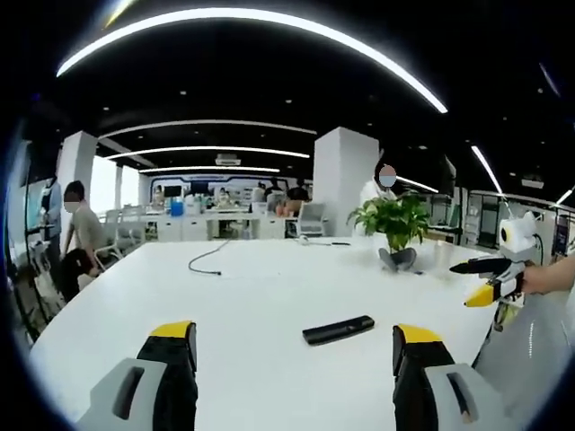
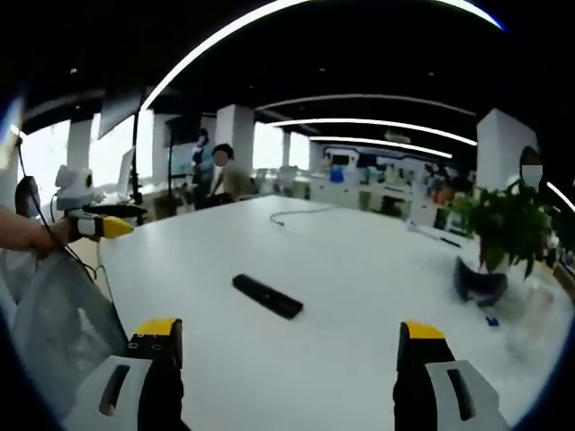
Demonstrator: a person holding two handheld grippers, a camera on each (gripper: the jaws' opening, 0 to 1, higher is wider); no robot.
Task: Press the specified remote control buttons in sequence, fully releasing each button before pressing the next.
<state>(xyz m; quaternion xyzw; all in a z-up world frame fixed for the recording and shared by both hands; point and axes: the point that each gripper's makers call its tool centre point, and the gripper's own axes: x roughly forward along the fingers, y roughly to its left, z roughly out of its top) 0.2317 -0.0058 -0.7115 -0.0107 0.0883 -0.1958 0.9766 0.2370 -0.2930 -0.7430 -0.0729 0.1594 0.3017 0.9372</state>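
Note:
A black remote control (image 1: pixel 339 329) lies flat on the white table (image 1: pixel 252 296), a little ahead of my left gripper (image 1: pixel 295 346) and right of its centre. That gripper's yellow-tipped jaws stand wide apart with nothing between them. My right gripper (image 1: pixel 461 285) comes in from the right, held above the table edge, jaws apart. In the right gripper view the remote control (image 2: pixel 267 295) lies at an angle ahead of the right gripper (image 2: pixel 289 337), which is open and empty. My left gripper (image 2: pixel 121 220) hangs at the far left, in a hand.
A potted plant (image 1: pixel 395 224) stands on the far side of the table, also in the right gripper view as the plant (image 2: pixel 503 224). A dark cable (image 1: pixel 207 260) trails across the table's back. People and desks are in the background.

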